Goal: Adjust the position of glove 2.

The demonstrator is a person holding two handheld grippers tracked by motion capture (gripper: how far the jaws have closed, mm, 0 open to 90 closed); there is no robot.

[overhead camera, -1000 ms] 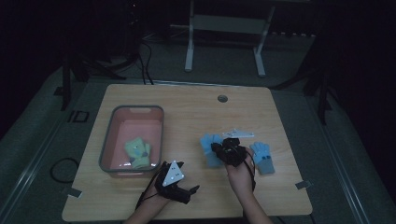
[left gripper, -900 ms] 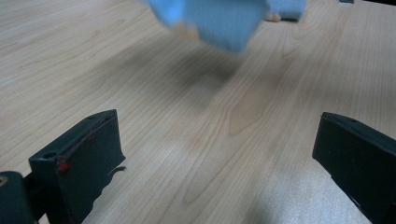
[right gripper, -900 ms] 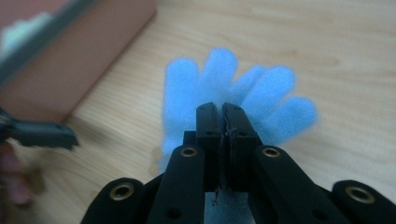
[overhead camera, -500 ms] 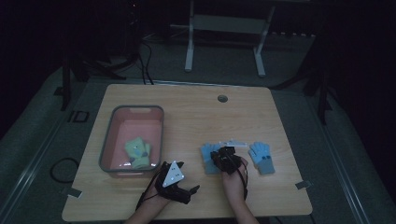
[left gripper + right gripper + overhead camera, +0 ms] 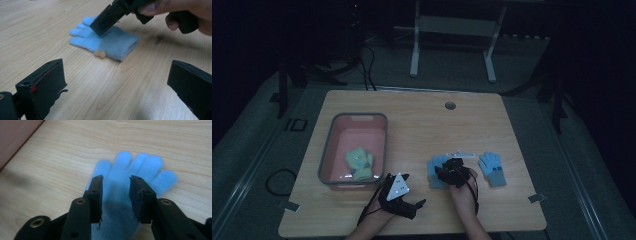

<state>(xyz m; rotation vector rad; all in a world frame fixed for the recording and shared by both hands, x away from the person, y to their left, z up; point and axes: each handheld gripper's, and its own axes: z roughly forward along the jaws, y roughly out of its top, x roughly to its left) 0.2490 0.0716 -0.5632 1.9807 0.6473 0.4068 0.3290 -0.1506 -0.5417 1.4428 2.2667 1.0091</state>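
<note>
Right gripper point(image 5: 447, 172) has moved left and down since a second ago, off the spot between the two gloves and onto the left blue glove point(image 5: 435, 170), which lies flat on the table point(image 5: 422, 125) right of the grey bin point(image 5: 353, 150); its jaws are parted, straddling the glove's palm, not clamped. Second blue glove point(image 5: 492, 168) lies apart to the right, a yellow-green glove point(image 5: 358, 162) sits in the bin. Left gripper point(image 5: 416, 204) rests near the table's front edge, jaws spread wide, holding nothing.

A grey-rimmed pink bin point(image 5: 328, 165) stood on the tabletop point(image 5: 422, 120), holding a yellow-green glove point(image 5: 358, 162). Two blue gloves lay apart: one point(image 5: 436, 170), another point(image 5: 492, 167) further right.
</note>
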